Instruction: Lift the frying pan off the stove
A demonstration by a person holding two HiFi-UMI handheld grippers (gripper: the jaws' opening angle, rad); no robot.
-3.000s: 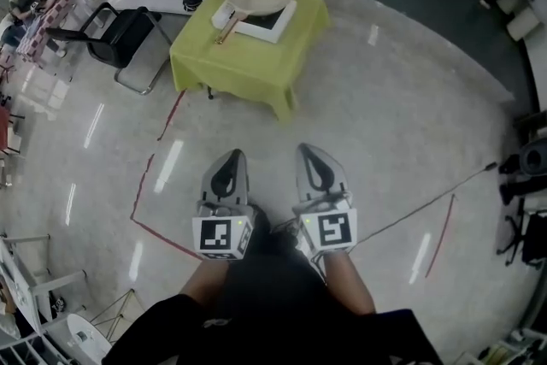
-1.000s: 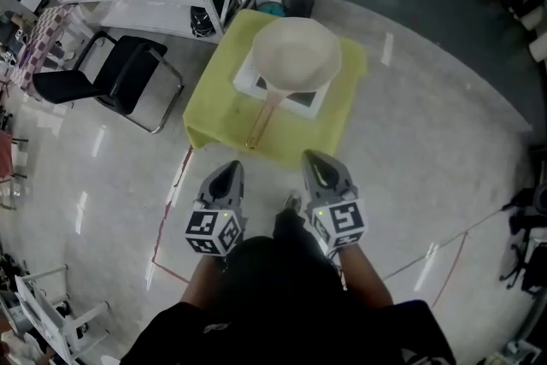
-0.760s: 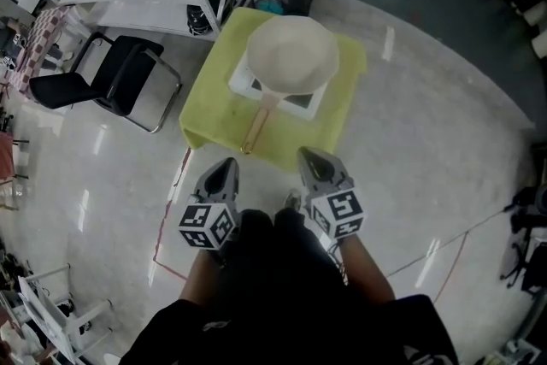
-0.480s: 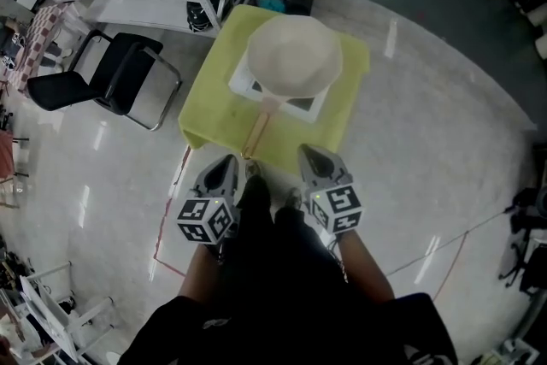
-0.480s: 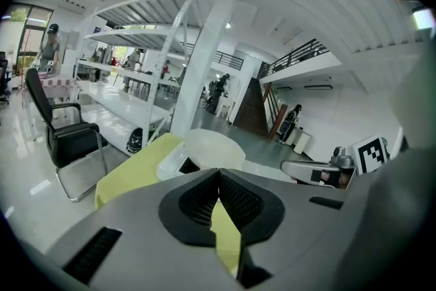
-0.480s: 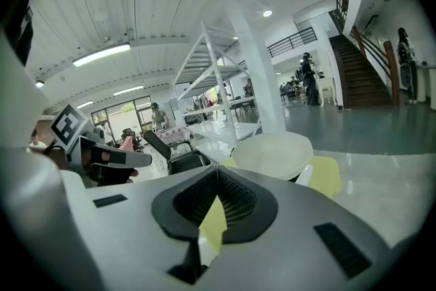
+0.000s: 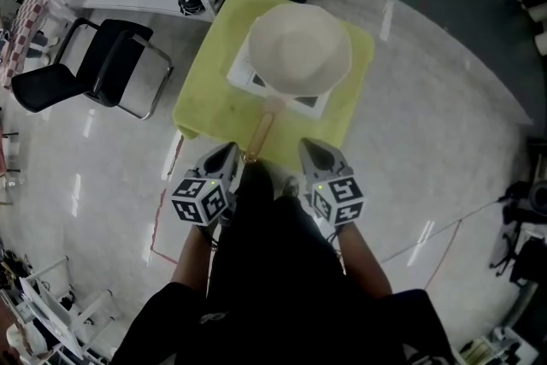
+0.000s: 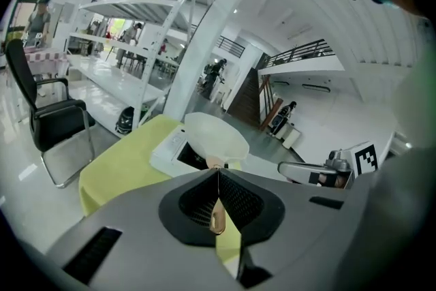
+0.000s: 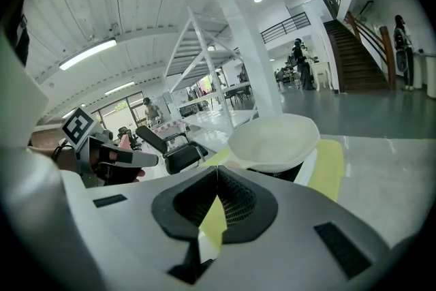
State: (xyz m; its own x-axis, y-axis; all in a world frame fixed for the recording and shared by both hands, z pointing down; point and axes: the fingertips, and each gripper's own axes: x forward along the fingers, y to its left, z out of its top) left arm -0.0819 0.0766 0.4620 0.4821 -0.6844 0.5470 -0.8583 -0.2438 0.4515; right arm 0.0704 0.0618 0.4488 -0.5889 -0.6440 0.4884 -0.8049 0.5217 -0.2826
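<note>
Table (image 7: 201, 98): yellow-green cloth, near black chair (image 7: 102, 68).
Frying pan (image 7: 299, 51): cream, on table's stove (image 7: 242, 74), wooden handle (image 7: 259, 135) toward table's near edge.
Left gripper (image 7: 227, 151): jaws together, empty, at table's near edge.
Right gripper (image 7: 308, 150): jaws together, empty, same edge.

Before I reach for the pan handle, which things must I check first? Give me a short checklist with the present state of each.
1. The frying pan sits on the stove: ok.
2. The pan handle points toward the person, with nothing lying on it: ok.
3. The frying pan looks empty: ok.
4. The left hand-held gripper is open for the handle: not ok, jaws together, nothing held.
5. The right hand-held gripper is open: not ok, jaws together, nothing held.
6. The pan handle is between jaws: not ok, it lies ahead of the left hand-held gripper.
</note>
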